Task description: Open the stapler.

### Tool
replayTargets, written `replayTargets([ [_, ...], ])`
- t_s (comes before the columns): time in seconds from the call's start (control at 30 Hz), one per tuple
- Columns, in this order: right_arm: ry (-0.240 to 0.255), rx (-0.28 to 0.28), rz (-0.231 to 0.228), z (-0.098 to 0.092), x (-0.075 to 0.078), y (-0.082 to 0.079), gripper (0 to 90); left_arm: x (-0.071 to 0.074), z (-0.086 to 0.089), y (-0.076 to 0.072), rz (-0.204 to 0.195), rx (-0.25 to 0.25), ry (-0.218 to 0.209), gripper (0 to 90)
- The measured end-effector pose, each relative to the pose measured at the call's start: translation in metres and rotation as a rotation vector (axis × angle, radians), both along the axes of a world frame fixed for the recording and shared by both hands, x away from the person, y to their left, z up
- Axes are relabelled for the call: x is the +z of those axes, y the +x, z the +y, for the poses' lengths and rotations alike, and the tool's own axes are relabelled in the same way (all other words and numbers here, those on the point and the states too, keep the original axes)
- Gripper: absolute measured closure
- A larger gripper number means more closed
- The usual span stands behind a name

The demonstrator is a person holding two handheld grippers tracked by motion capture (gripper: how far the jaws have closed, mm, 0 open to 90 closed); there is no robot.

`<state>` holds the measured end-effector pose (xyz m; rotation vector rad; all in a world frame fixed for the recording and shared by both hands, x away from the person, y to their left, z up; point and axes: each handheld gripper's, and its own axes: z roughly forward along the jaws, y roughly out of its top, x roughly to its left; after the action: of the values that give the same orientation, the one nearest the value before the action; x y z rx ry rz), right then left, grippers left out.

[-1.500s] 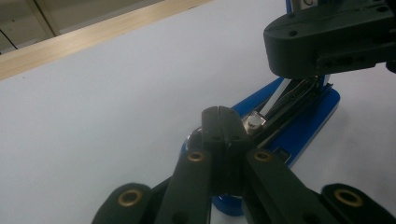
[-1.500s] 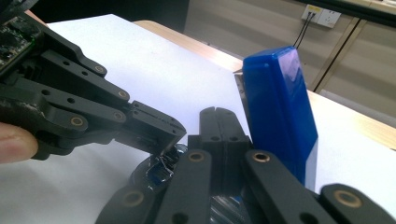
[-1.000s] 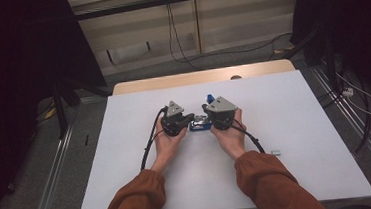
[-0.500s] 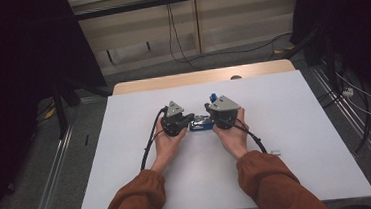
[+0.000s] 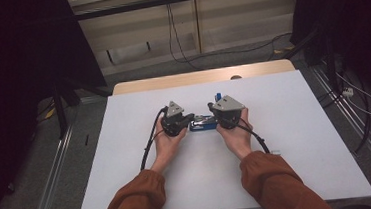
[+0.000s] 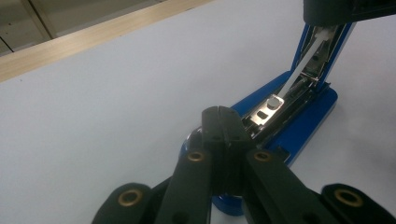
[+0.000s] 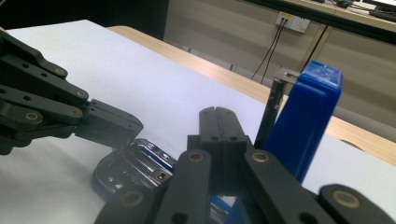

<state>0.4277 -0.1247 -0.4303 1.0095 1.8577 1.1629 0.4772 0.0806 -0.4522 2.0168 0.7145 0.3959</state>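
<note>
There is one stapler (image 5: 202, 122) lying near the middle of the table (image 5: 295, 126), between the two hand-held grippers. It is made of smooth blue plastic with shiny silver metal inside, and it is swung wide open. Its flat blue base (image 6: 299, 128) lies on the table, and its blue top (image 7: 306, 121) stands up like a little tower with a thin metal strip beside it. The table top is a smooth, plain white sheet, and a strip of light wood (image 5: 196, 77) runs along its far edge. There are two hand-held grippers, one in each hand, and both are black with round brass-coloured pins. Each has a grey three-cornered plate on top and a black cable trailing back. The left hand-held gripper (image 6: 222, 122) has its two jaws pressed flat together with no gap. Its tip sits right over the near end of the stapler, at the shiny metal part, but I cannot tell if it pinches anything. The right hand-held gripper (image 7: 218, 122) also has its jaws squeezed tight together. It sits just beside the standing blue top, over the metal tray (image 7: 144, 161), and I cannot tell if it grips any part. Two orange-brown sleeves (image 5: 136, 203) come in from the bottom.
</note>
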Motion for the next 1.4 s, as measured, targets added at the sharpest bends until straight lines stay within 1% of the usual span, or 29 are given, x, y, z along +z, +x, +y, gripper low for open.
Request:
replayTargets([
  [0.1,-0.005,0.002,0.000,-0.001,0.000,-0.001,90.0,0.000,0.000,0.000,0.000,0.000,0.000,90.0],
  [0.17,-0.005,-0.007,-0.002,-0.002,0.001,-0.001,90.0,0.000,0.000,0.000,0.001,0.000,-0.001,90.0],
  [0.27,0.002,-0.009,0.001,-0.007,0.000,-0.002,90.0,0.000,0.000,0.000,0.002,-0.002,-0.002,90.0],
  [0.4,-0.006,-0.015,-0.005,-0.012,0.000,-0.003,90.0,0.000,0.000,0.000,0.001,0.000,-0.002,90.0],
  [0.5,0.006,-0.025,0.000,-0.017,-0.001,-0.004,90.0,0.000,0.000,0.000,0.001,0.000,-0.002,90.0],
  [0.57,0.003,-0.027,-0.001,-0.019,-0.002,-0.005,90.0,0.000,0.000,0.000,0.001,-0.001,-0.002,90.0],
  [0.87,0.005,-0.033,0.004,-0.021,-0.002,-0.006,90.0,0.000,0.000,0.000,0.000,0.000,-0.001,90.0],
  [0.93,0.015,-0.037,0.006,-0.023,-0.002,-0.006,90.0,0.000,0.000,0.000,0.000,-0.001,-0.001,90.0],
  [1.17,0.018,-0.045,0.014,-0.029,-0.004,-0.007,90.0,0.000,0.000,0.000,-0.001,0.001,0.000,90.0],
  [1.23,0.047,-0.050,0.023,-0.033,-0.006,-0.008,90.0,0.000,0.000,0.000,-0.001,0.001,-0.001,90.0],
  [1.4,0.052,-0.061,0.038,-0.040,-0.008,-0.008,90.0,0.000,0.000,0.000,-0.001,0.001,-0.001,90.0],
])
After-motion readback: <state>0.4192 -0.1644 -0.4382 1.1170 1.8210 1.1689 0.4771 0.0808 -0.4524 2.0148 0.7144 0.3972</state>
